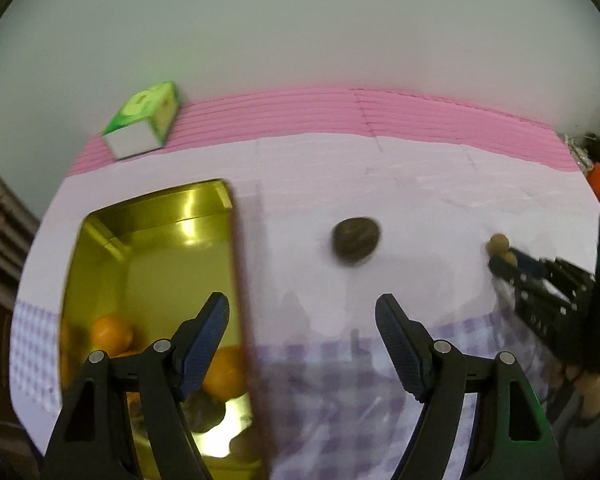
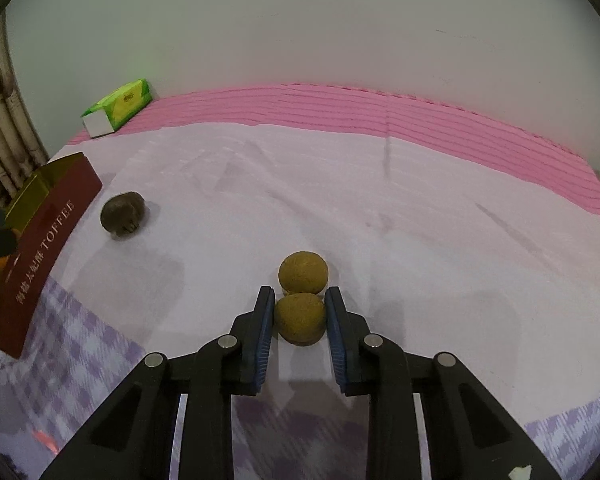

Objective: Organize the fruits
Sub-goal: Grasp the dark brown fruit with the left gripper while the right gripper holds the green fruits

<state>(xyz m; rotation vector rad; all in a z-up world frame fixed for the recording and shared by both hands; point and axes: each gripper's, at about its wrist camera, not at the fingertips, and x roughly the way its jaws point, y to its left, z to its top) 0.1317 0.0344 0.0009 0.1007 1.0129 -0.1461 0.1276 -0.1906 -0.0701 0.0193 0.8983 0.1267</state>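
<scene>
Off to the left of your left gripper (image 1: pixel 302 344), whose jaws stand apart on nothing, the gold tin (image 1: pixel 100 236) already holds oranges (image 1: pixel 112 334). Ahead of it, well clear, the dark fruit (image 1: pixel 356 245) lies on the cloth (image 1: pixel 420 184). Your right gripper (image 2: pixel 300 312) is clamped on the near tan fruit (image 2: pixel 300 318), with the second tan fruit (image 2: pixel 303 272) touching it just beyond the tips. Lift carelessly and that neighbour may roll away; the round fruit could also squirt from the pads.
</scene>
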